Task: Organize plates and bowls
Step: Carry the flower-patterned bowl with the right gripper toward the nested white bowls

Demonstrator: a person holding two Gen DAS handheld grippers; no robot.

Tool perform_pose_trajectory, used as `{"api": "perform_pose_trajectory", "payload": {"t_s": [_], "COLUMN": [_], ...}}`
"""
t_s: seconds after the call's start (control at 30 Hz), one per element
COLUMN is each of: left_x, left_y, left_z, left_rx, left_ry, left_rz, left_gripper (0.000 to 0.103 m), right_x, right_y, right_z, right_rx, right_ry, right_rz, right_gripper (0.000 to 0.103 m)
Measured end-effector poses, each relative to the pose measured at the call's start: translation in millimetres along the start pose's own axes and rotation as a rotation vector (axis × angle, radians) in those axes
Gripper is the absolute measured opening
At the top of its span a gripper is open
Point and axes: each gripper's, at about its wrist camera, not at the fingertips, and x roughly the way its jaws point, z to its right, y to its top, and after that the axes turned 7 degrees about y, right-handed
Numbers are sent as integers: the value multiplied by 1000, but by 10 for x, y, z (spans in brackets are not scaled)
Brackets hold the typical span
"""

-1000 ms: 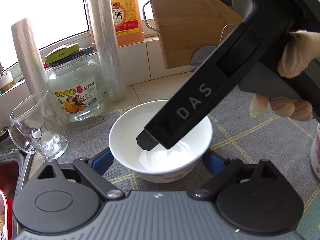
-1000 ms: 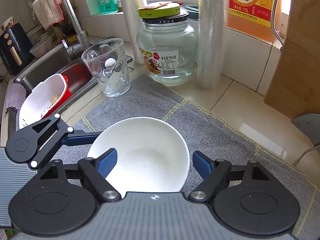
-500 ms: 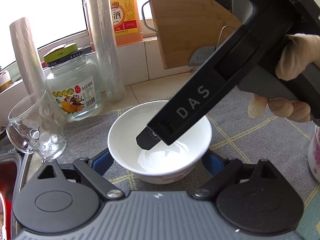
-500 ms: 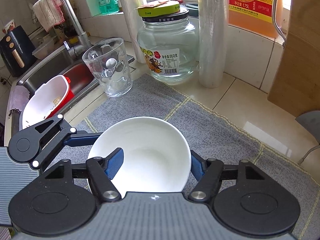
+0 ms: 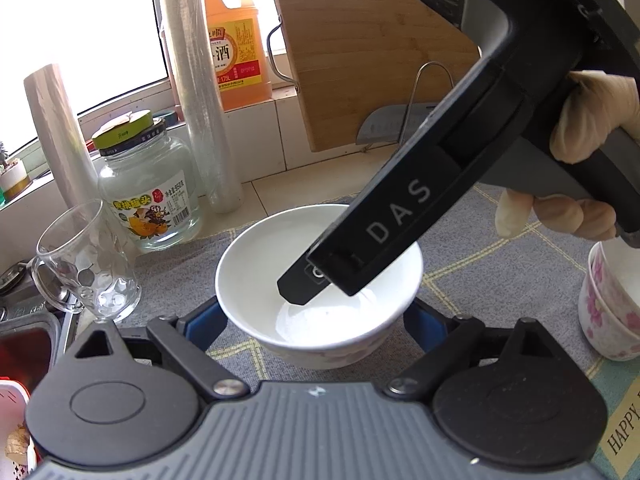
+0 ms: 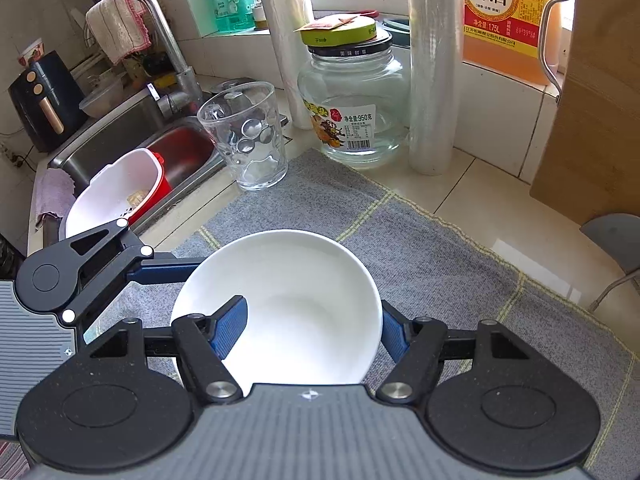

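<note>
White bowl (image 6: 280, 304) | location: grey mat (image 6: 440, 264), by sink | right gripper (image 6: 312, 330): clamped on bowl wall, one finger inside | left gripper (image 5: 312, 320): jaws wide, flanking bowl, no contact evident | progress: bowl gripped, not yet stowed; floral cup (image 5: 608, 312) outstanding

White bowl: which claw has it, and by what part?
Right claw is shut on the white bowl, one finger inside, one outside the wall. Left claw straddles it, open.

I see bright daylight through the window (image 5: 80, 32) above a white-tiled wall (image 5: 272, 136), with a stainless steel sink (image 6: 132, 136) beside the pale tiled counter (image 6: 480, 188).
</note>
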Motion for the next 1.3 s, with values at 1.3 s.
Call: {"api": "perform_pose_trajectory", "payload": {"t_s": [1.3], "left_x": [-1088], "left_y": [-8], "left_z": [863], "left_rx": [58], "left_ry": [-110], "left_rz": [7], "left_gripper": [94], "right_x": [-1252], "right_y": [-1035], "right_z": [-530], "right_rx": [46], "right_ry": [-14], "right_rz": [116], "right_gripper": [75]}}
